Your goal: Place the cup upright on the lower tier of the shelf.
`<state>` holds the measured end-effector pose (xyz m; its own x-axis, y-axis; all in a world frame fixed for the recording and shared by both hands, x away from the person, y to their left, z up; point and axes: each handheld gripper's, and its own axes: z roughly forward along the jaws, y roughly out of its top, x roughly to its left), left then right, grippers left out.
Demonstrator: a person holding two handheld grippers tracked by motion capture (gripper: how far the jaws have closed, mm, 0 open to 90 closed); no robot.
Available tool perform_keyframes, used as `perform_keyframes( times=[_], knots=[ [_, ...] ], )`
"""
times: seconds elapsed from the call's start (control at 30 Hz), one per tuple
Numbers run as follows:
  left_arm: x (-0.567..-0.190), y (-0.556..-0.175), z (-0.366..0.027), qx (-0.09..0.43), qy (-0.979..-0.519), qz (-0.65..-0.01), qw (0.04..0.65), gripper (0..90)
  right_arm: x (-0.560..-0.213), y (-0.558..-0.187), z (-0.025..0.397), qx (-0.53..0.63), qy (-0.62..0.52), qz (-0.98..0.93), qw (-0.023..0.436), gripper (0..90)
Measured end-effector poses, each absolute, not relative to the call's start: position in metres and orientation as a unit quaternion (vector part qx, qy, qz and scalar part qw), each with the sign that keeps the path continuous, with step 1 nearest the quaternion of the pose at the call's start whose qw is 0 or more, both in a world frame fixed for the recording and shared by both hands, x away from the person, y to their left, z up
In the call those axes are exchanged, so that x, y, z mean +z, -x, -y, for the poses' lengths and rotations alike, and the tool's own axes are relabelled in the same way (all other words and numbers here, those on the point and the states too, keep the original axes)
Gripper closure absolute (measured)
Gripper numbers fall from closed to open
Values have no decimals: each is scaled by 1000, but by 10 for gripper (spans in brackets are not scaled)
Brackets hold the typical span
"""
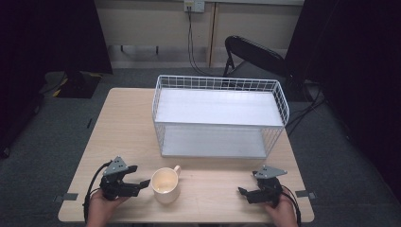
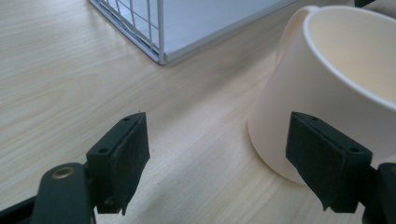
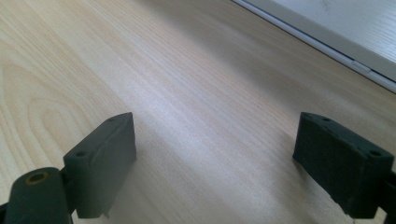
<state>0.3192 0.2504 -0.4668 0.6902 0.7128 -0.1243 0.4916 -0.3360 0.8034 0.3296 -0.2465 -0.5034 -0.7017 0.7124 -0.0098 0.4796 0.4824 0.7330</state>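
Left gripper point(image 1: 142, 185) spread wide just beside the upright cup point(image 1: 165, 185) near the table's point(image 1: 123, 118) front edge, right gripper point(image 1: 242, 192) spread and holding nothing, well apart; risk: one jaw nudges the flared wall off-centre, sliding or tipping the cup.

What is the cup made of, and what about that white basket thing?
The cup looks like glazed ceramic: thick cream wall, smooth with a soft sheen, though plastic is possible. The basket seems to be white-coated metal wire, judging by its thin grid bars. Its shelves are flat, matte white panels; their material is unclear.
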Motion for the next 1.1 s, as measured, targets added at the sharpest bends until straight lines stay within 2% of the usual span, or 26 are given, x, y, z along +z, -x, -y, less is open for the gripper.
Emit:
perform_keyframes(
  times=[0.8,1.1],
  knots=[
    [-437,-321,-263,137,-773,-401,472,225,-503,-329,246,367,-353,-846,159,122],
    [-432,-319,-255,131,-770,-396,483,257,-503,-329,246,367,-353,-846,159,122]
  ],
)
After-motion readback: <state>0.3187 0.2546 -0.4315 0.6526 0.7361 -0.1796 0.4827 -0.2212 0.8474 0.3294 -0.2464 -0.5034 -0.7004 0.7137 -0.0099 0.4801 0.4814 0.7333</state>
